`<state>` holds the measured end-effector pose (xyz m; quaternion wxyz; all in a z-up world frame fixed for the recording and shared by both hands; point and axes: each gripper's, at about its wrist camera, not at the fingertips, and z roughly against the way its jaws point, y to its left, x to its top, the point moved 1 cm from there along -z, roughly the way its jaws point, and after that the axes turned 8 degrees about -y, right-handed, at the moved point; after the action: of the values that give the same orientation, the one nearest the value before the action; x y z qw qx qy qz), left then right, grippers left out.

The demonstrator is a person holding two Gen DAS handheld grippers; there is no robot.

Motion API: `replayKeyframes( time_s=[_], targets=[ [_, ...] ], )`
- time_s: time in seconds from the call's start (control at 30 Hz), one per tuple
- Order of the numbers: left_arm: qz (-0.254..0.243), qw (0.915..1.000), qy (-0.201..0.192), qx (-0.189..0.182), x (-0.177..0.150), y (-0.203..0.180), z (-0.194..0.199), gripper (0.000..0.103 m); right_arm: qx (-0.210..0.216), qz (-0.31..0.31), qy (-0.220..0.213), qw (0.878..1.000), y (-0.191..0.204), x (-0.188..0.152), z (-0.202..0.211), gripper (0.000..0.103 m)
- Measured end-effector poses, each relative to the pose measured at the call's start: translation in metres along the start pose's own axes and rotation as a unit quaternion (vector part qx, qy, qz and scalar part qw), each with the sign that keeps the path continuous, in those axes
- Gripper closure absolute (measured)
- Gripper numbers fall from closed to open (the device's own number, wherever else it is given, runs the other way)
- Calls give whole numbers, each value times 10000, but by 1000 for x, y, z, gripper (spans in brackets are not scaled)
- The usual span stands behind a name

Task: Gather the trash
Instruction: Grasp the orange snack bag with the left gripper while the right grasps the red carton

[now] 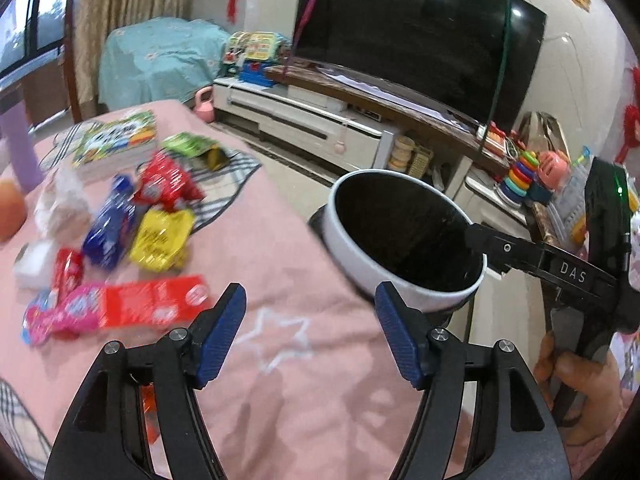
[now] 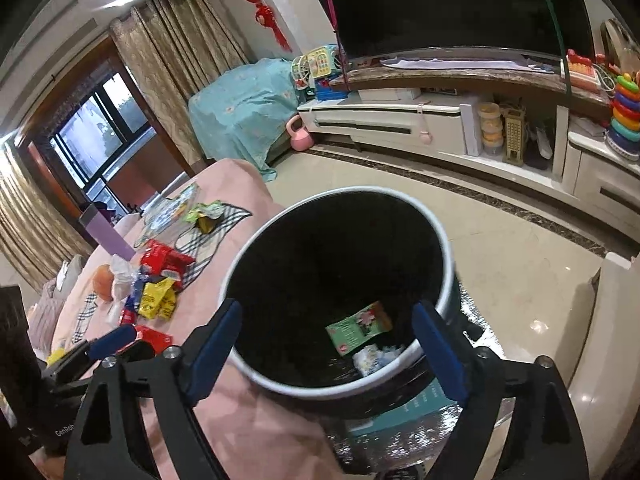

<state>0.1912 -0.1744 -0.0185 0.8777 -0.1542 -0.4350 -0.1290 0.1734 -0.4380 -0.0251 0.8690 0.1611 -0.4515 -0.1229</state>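
A white-rimmed bin with a black liner [image 2: 444, 240] stands beside the pink-covered table [image 1: 288, 240]. A green wrapper [image 2: 358, 326] and a crumpled white wrapper [image 2: 372, 356] lie inside it. My right gripper [image 2: 340, 344] is open and empty above the bin's mouth; it shows over the bin [image 1: 340, 236] in the left wrist view [image 1: 486, 246]. My left gripper [image 1: 310, 320] is open and empty over the tablecloth. Snack wrappers lie on the table to its left: a red one [image 1: 156, 300], a yellow one [image 1: 162, 240], a blue one [image 1: 110, 228], another red one [image 1: 170, 180] and a green one [image 1: 192, 146].
A book [image 1: 116, 140], a purple cup [image 1: 18, 148], an orange fruit [image 1: 10, 210] and a checked cloth [image 1: 228, 176] are on the table. A TV [image 1: 420, 36] on a white cabinet [image 1: 304, 116] stands across the tiled floor [image 2: 500, 256]. Toys [image 1: 524, 168] sit at the right.
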Motion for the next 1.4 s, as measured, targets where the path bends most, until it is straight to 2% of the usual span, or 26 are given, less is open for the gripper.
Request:
replayKeyframes(
  time_s=[0.17, 0.5, 0.7, 0.9, 1.1, 1.23, 1.3, 1.37, 1.4],
  targets=[
    [157, 9998, -69, 100, -13, 21, 21, 32, 177, -61, 31, 9998, 18, -13, 1, 10],
    [515, 9976, -98, 445, -39, 73, 58, 32, 445, 28, 253, 9987, 56, -44, -3, 10],
    [620, 9966, -102, 534, -52, 91, 75, 31, 628, 174, 296, 9974, 80, -57, -2, 10],
    [491, 9977, 69, 459, -64, 103, 75, 31, 778, 477, 415, 9950, 101, -68, -7, 10],
    [315, 9986, 362, 240, -77, 101, 61, 31, 810, 477, 494, 9943, 106, -76, -13, 10],
    [227, 9981, 394, 405, -79, 98, 47, 32, 831, 494, 530, 9939, 109, -78, -17, 10],
    [250, 9981, 375, 417, -78, 100, 42, 39, 845, 488, 550, 9937, 110, -78, -19, 10],
    [240, 9979, 443, 415, -78, 102, 36, 60, 861, 479, 573, 9935, 110, -78, -21, 10],
    [245, 9978, 485, 393, -79, 103, 33, 63, 874, 478, 575, 9934, 111, -78, -22, 10]
  ],
)
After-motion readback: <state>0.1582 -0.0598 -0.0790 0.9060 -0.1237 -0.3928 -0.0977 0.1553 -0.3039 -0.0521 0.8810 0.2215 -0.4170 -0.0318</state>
